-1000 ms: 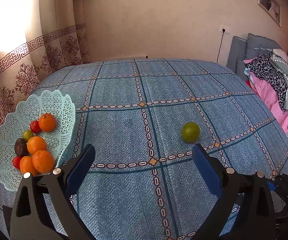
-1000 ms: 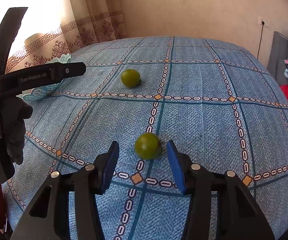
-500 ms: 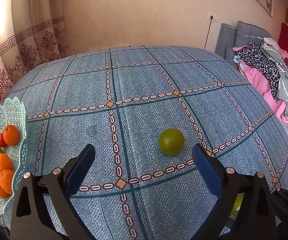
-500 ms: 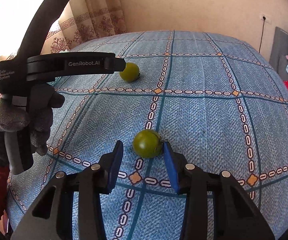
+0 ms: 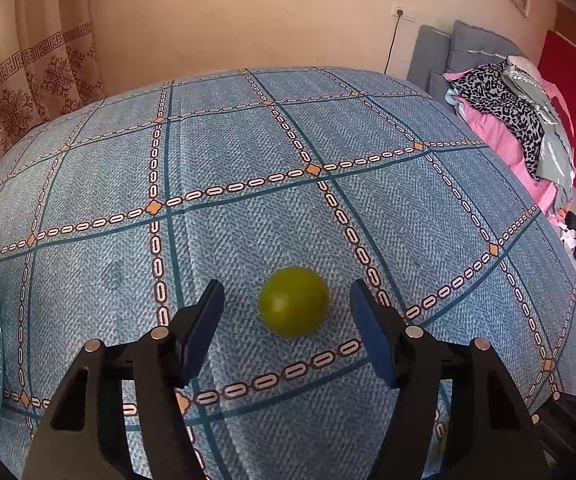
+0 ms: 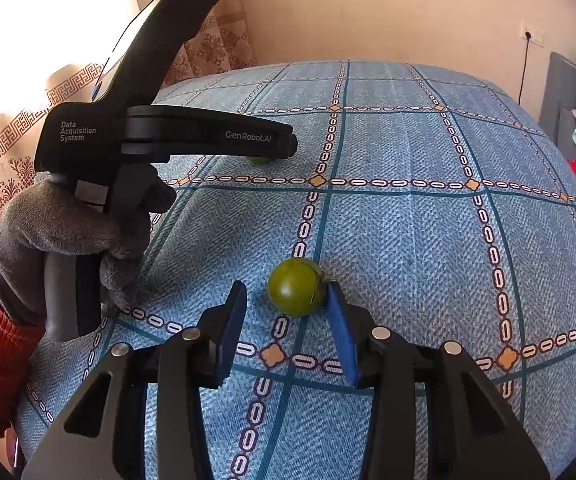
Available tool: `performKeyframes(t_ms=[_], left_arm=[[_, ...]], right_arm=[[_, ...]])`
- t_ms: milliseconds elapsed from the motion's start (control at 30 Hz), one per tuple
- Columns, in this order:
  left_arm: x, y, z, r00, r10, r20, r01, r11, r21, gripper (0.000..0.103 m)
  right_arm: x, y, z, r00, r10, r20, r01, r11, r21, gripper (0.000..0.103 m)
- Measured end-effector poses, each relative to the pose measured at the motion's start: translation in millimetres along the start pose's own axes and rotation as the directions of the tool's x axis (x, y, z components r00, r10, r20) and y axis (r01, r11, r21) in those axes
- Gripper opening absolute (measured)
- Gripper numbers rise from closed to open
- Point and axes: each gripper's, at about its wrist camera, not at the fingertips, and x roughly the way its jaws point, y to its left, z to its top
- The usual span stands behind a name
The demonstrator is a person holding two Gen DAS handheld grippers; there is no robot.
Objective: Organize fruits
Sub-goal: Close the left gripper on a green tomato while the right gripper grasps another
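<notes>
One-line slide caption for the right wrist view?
Right gripper open around a green fruit on the blue patterned cloth; gloved hand holds the left gripper beside it.

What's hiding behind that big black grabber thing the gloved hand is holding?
A green fruit peeks out just under the left gripper's black body on the blue tablecloth. Only its bottom edge shows; the rest is covered.

I see a round, smooth yellow-green fruit (image 5: pixel 293 301) resting on the blue patterned cloth. A darker green round fruit (image 6: pixel 296 287) lies nearer me on it, well apart from the first.
</notes>
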Motion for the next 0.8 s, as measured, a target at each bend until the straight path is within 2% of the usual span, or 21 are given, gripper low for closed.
performKeyframes(t_ms=[100, 167, 467, 667, 800], left_arm=[[3.5, -2.8, 0.8, 1.000, 0.000, -0.003, 0.000, 1.000, 0.007, 0.054], [4.4, -3.5, -0.2, 1.000, -0.003, 0.001, 0.003, 1.000, 0.004, 0.036], [-6.0, -4.1, -9.1, 1.000, 0.002, 0.012, -0.002, 1.000, -0.003, 0.034], [-17.0, -0.9, -11.2, 1.000, 0.007, 0.028, -0.007, 1.000, -0.008, 0.034], [-29.0, -1.1, -11.9, 0.999, 0.018, 0.046, -0.017, 1.000, -0.008, 0.033]], right_arm=[[-0.1, -0.1, -0.5, 1.000, 0.002, -0.001, -0.002, 1.000, 0.003, 0.042], [-0.4, -0.1, -0.8, 1.000, 0.002, 0.001, -0.002, 1.000, 0.004, 0.042], [-0.1, 1.8, -1.5, 1.000, -0.001, 0.004, 0.001, 1.000, -0.005, 0.041], [-2.1, 1.0, -1.5, 1.000, -0.007, 0.015, 0.007, 1.000, 0.004, 0.030], [-5.7, 2.1, -2.3, 1.000, -0.006, 0.022, 0.005, 1.000, 0.005, 0.029]])
